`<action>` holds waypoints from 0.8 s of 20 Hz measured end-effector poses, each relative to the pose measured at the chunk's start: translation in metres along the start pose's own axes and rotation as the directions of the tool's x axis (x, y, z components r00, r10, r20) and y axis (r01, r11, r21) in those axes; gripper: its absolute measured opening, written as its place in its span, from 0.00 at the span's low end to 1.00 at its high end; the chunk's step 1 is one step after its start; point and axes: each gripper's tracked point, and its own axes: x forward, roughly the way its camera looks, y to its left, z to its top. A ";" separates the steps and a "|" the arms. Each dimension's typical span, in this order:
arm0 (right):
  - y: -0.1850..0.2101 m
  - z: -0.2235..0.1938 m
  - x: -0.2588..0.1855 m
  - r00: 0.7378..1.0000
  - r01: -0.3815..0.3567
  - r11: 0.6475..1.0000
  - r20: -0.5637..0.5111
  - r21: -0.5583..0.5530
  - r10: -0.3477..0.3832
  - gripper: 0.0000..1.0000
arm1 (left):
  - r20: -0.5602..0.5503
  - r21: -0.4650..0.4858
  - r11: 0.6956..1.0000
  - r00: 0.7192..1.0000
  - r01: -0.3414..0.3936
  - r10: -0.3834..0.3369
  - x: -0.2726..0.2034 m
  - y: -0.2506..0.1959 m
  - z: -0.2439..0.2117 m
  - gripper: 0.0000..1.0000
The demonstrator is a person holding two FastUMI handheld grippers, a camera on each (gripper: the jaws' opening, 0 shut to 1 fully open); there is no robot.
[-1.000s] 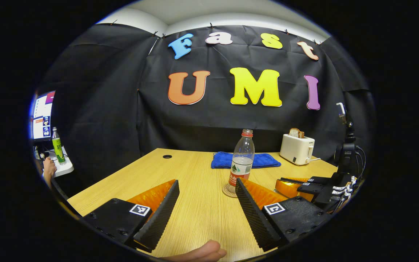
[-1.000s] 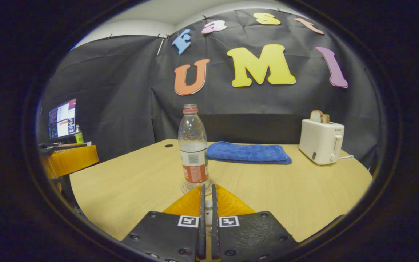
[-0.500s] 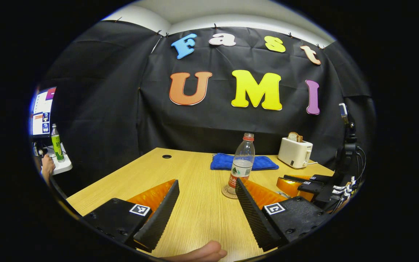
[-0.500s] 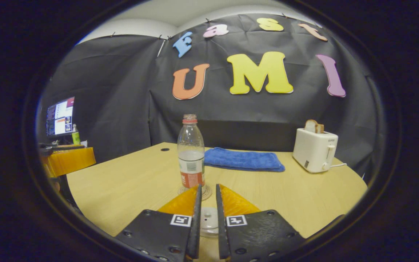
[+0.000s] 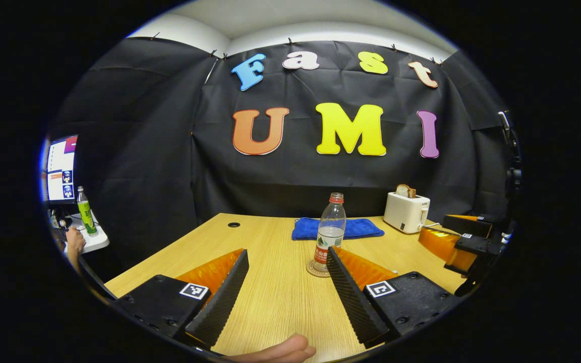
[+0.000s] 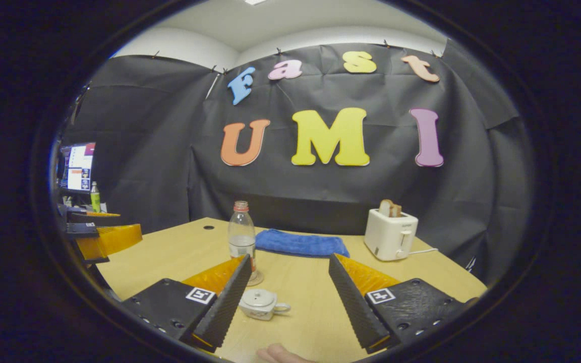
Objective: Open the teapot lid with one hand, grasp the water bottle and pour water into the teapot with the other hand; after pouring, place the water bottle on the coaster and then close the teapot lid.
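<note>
Left gripper view first: the left tool (image 5: 285,275) hangs wide open over the surface (image 5: 270,297), gripping nothing, much as it was a second ago, only drawn back a little, since the water bottle (image 5: 330,227) looks smaller now. That bottle stands upright on its coaster (image 5: 316,269), just past the tool's right finger. Off to the right the other tool (image 5: 464,247) has lifted up and away from the surface. A fingertip (image 5: 283,348) of the holder's hand pokes in at the bottom edge.

Now the right gripper view, and here's the news: the right tool (image 6: 288,287), pinched nearly shut a second ago, has sprung wide open and pulled up and back. It holds nothing. Sitting between its fingers on the surface (image 6: 421,267) is the teapot (image 6: 260,304), lid on. By my read the lid has just been set back and let go, so with the bottle (image 6: 241,237) parked on the coaster, the job looks as good as finished.

The count: one teapot, one water bottle, one coaster, one blue towel (image 6: 300,244), one toaster (image 6: 390,233) with bread poking out of the top, two tools. Far left there's one monitor (image 6: 77,166), and one green bottle (image 6: 95,196) beside it.
</note>
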 end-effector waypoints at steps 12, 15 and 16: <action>-0.126 0.026 -0.101 0.957 0.287 0.957 0.033 0.043 -0.289 0.96 | 0.032 0.063 0.997 0.998 -0.047 0.045 -0.022 -0.015 0.011 0.97; -0.128 0.021 -0.108 0.966 0.258 0.964 0.012 0.069 -0.260 0.96 | 0.016 0.073 0.996 0.999 -0.042 0.041 -0.026 -0.026 0.003 0.97; -0.129 0.018 -0.110 0.967 0.253 0.964 0.010 0.079 -0.254 0.95 | 0.003 0.070 0.997 0.999 -0.033 0.033 -0.026 -0.030 0.000 0.97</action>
